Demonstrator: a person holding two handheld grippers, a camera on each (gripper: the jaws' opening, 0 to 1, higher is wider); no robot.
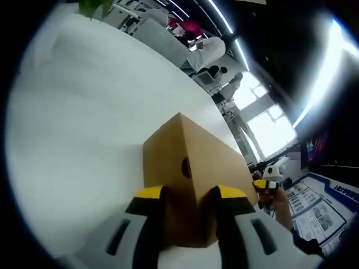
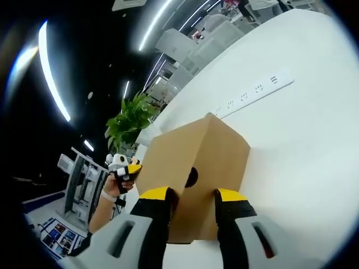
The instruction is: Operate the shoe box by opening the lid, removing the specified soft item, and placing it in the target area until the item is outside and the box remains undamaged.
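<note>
A brown cardboard shoe box (image 1: 193,140) stands with its lid down on the white table (image 1: 78,129). There is a round finger hole (image 1: 185,167) in its near end face. My left gripper (image 1: 190,193) holds that end, one yellow-tipped jaw pressed on each side. In the right gripper view, the shoe box (image 2: 213,143) shows its other end with a hole (image 2: 191,177), and my right gripper (image 2: 192,194) clamps it the same way. Each view catches the opposite gripper beyond the box, the right gripper (image 1: 265,186) and the left gripper (image 2: 127,168), each held by a hand. The soft item is hidden.
A white power strip (image 2: 252,92) lies on the table (image 2: 303,151) beyond the box. A potted plant (image 2: 132,120) stands off the table's far edge. People in white coats (image 1: 210,47) work at desks behind. Posters (image 1: 314,204) lie low to the right.
</note>
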